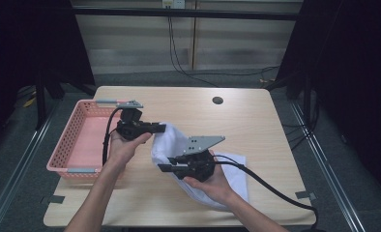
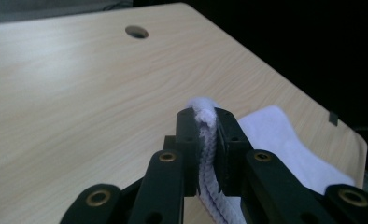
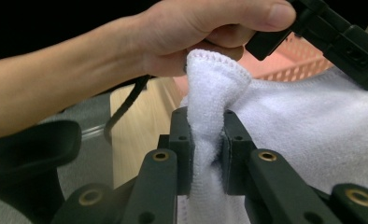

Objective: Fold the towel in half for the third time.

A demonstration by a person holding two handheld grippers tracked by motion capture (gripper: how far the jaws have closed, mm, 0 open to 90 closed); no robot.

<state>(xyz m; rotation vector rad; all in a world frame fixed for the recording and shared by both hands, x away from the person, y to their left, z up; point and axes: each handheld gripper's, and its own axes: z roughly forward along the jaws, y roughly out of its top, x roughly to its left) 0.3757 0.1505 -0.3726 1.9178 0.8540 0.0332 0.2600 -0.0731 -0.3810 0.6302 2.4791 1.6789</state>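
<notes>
the table (image 1: 256,121) is the biggest thing here, pale wood with a round hole (image 1: 217,100) near its far edge. on the table's left side sits a pink basket (image 1: 77,140), with nothing showing on its floor. the white towel (image 1: 179,145) lies right of the basket, near the table's middle: one part is lifted off the wood between the two hands, the rest trails down onto the table toward the near right.

the left gripper (image 1: 160,128) is just beside the basket's right rim, jaws pointing away from the basket; in the left gripper view its jaws are pressed together on a bunched edge of the towel (image 2: 205,140). the right gripper (image 1: 165,168) is farther from the basket and nearer the person, jaws pointing back toward the basket; in the right gripper view it pinches a stitched corner of the towel (image 3: 210,116).

so the held edge of the towel runs from the left grip, close to the basket, toward the near side to the right grip. judging from that, the basket lies to the left of both grips, the left hand (image 1: 125,147) is the nearer one, and a carry to the left would bring that end over the rim first, with the loose tail dragging behind.
</notes>
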